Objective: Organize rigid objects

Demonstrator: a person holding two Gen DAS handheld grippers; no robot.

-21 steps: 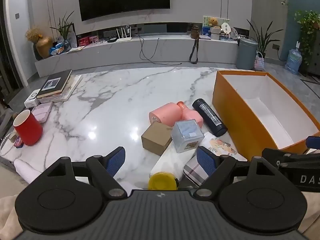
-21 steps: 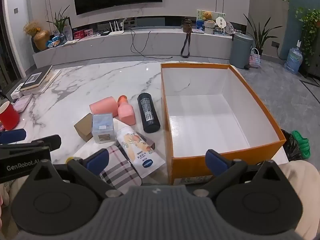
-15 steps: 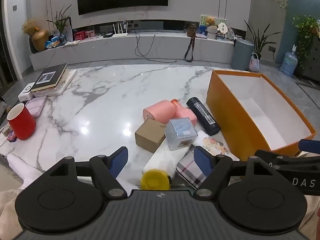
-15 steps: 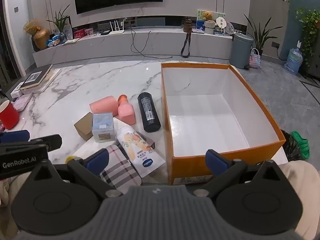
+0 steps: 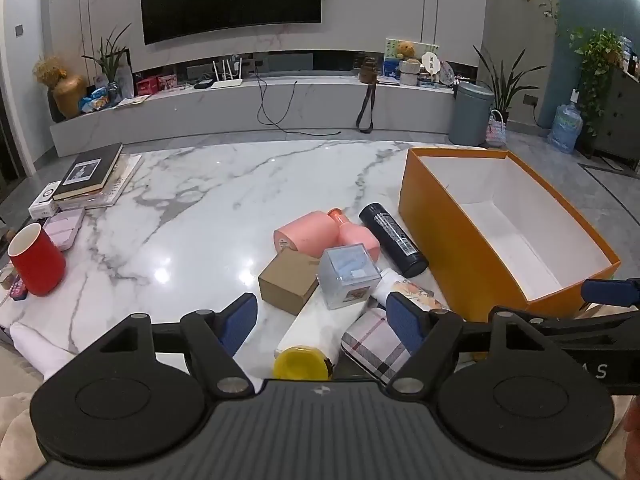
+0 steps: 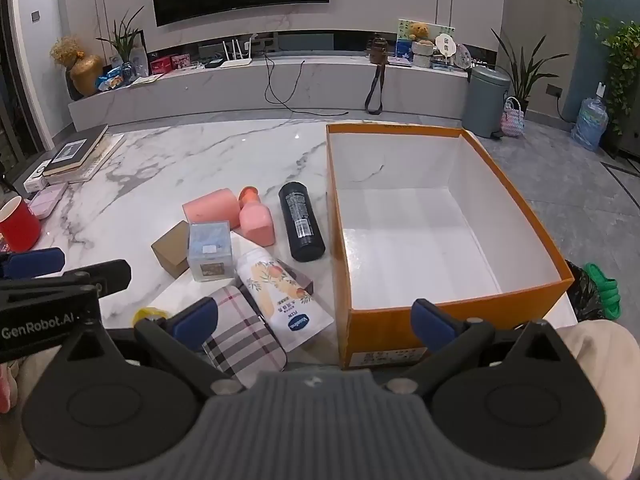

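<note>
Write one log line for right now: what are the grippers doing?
left hand-held gripper: open, empty | right hand-held gripper: open, empty | orange box: empty | items: on table

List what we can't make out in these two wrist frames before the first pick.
- White bottle with yellow cap: left wrist view, lower end cut off by the left tool body; label unseen.
- Plaid case: right wrist view, near end hidden by the right tool.
- Orange box label: too small to read.
- Black bottle print: too small.
</note>
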